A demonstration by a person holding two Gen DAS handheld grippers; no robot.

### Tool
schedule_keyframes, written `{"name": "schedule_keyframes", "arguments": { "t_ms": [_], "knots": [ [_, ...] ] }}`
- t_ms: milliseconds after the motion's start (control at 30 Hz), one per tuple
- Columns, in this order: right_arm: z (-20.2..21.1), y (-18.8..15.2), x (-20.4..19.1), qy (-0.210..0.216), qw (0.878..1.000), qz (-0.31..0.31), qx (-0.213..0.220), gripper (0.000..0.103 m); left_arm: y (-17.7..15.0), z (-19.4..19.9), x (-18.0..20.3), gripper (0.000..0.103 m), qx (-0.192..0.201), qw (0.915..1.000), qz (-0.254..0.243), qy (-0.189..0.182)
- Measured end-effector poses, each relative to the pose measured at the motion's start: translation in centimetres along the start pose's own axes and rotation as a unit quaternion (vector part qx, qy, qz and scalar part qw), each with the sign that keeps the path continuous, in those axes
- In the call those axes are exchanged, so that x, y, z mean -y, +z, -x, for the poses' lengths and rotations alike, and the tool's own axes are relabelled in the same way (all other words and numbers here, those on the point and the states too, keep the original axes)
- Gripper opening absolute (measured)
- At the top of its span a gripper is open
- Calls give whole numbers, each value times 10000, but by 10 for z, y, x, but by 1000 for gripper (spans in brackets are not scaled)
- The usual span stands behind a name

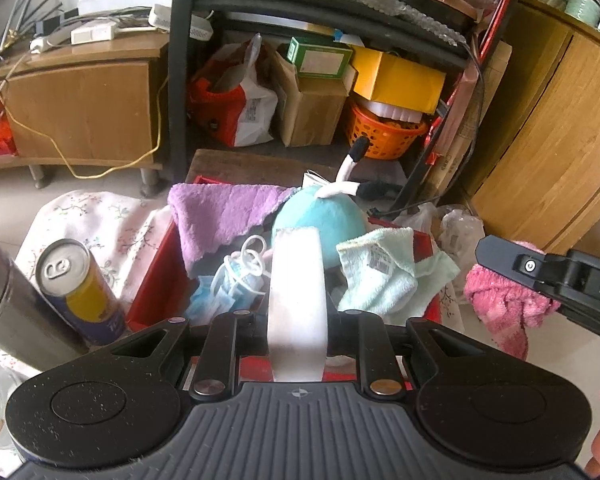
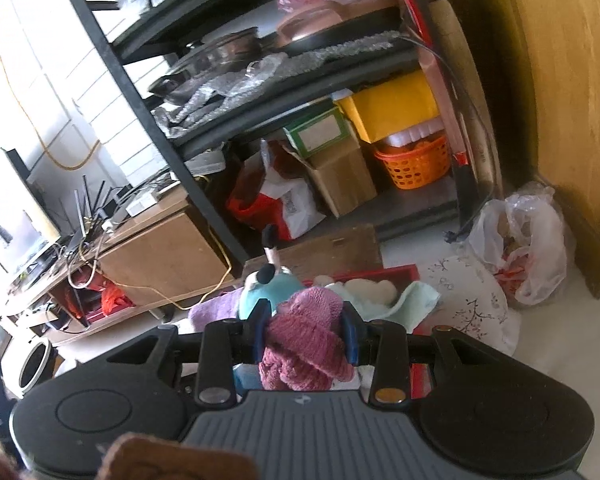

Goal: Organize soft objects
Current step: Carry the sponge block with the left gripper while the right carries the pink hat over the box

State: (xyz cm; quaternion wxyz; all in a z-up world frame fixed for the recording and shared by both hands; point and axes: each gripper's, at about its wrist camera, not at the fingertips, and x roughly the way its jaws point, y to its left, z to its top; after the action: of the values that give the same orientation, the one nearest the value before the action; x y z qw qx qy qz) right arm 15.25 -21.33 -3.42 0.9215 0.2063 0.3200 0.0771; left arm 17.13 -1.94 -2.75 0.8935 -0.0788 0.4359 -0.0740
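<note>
While our right claw [image 2: 305,334] is gripping the pink knitted cloth [image 2: 304,344] just before the red plastic bin [image 1: 156,280], our left claw [image 1: 296,308], clenched empty, is hovering over towels already inside.

Left wrist camera is looking steeply down along its gripper [image 1: 296,304], sitting close over the red bin [image 1: 156,280] — shelf [image 1: 180,60] behind. Right wrist camera is looking down less steeply, tilted, from further back and right; its gripper [image 2: 306,336] is filling the lower frame. Both views are sharing bin [image 2: 396,270], teal plush [image 1: 320,220] [image 2: 260,292], shelf [image 2: 148,120] and orange basket [image 1: 380,136] [image 2: 416,164].
</note>
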Motion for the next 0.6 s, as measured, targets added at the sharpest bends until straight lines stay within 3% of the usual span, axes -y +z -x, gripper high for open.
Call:
{"name": "schedule_keyframes", "arguments": {
  "t_ms": [233, 600],
  "knots": [
    [-17, 4, 5, -80, 9999, -16, -69, 8, 14, -8, -1, 19, 127, 9998, 142, -82],
    [-57, 1, 9, -350, 9986, 176, -367, 8, 21, -42, 1, 19, -30, 9997, 207, 79]
  ]
}}
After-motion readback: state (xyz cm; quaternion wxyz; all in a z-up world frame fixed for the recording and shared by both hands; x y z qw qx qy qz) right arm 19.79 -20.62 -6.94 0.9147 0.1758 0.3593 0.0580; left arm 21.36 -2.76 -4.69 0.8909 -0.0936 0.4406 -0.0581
